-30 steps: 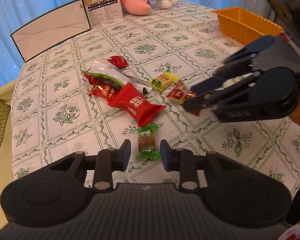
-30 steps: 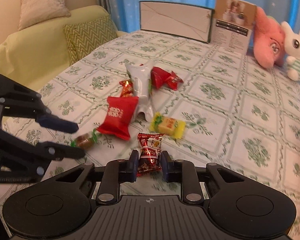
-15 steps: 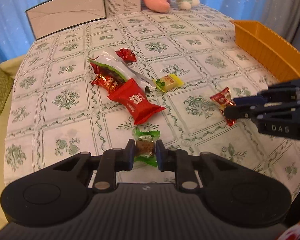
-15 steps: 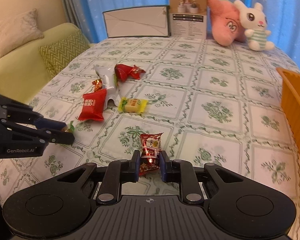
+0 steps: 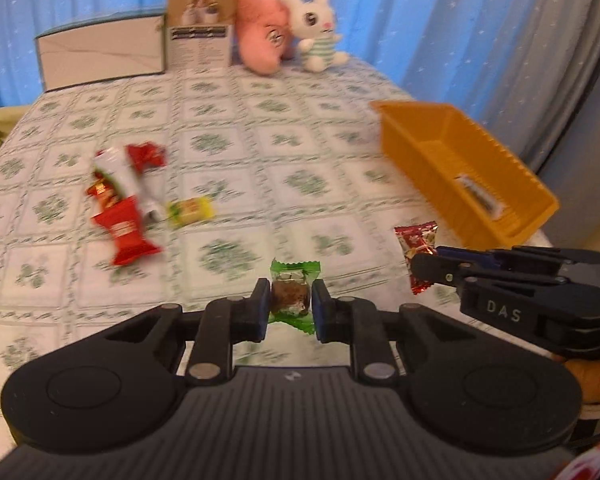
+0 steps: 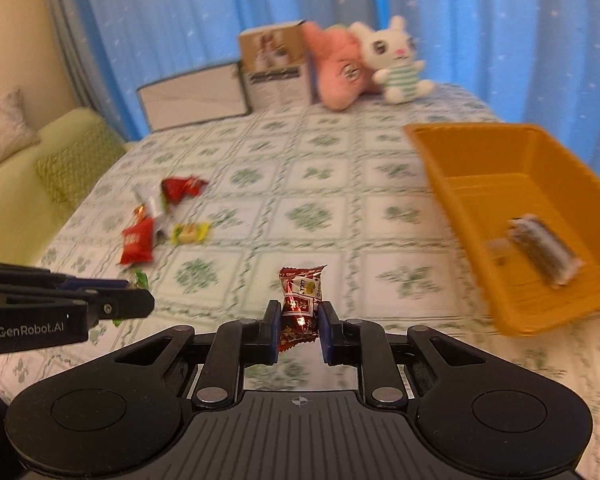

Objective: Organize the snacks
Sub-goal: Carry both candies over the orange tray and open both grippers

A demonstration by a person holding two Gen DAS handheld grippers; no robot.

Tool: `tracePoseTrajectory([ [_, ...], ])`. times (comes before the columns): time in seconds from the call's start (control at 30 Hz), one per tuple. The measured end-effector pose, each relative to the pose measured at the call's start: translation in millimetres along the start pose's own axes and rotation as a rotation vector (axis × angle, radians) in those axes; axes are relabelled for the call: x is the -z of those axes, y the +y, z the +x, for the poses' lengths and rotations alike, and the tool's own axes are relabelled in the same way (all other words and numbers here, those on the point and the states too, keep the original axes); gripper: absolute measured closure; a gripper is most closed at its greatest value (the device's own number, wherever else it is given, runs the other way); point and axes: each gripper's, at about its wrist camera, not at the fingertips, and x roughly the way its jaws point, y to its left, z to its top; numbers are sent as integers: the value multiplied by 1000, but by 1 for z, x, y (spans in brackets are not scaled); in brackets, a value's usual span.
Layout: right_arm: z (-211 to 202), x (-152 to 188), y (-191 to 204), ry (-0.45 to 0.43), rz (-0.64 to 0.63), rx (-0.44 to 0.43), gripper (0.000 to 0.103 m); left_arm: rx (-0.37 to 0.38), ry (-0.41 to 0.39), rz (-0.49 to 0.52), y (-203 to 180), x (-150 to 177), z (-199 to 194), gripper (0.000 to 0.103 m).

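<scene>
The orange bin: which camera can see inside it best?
The right wrist view. There the orange bin sits large, its floor open to sight, with one wrapped snack lying inside. The left wrist view shows the bin smaller and more side-on, the snack half hidden behind its wall.

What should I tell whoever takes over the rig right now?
Left gripper: shut on a green-wrapped candy.
Right gripper: shut on a red-wrapped candy.
Both are held above the table, short of the orange bin.
Done: one dark snack bar lies in the bin.
Left: drop both candies in, then fetch the yellow candy and the red and white packets.
</scene>
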Motion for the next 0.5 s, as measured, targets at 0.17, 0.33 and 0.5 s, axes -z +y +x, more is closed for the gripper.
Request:
tracePoseTrajectory([
  [0.17, -36, -13, -36, -57, 40, 56, 83, 60, -31, 28, -49, -18, 1, 84],
  [0.33, -59, -26, -78, -94, 87, 116, 83, 109, -52, 69, -96, -37, 9, 84],
  [0.5, -71, -37, -120, -119, 125, 160, 83, 150, -59, 105, -134, -56, 26, 84],
])
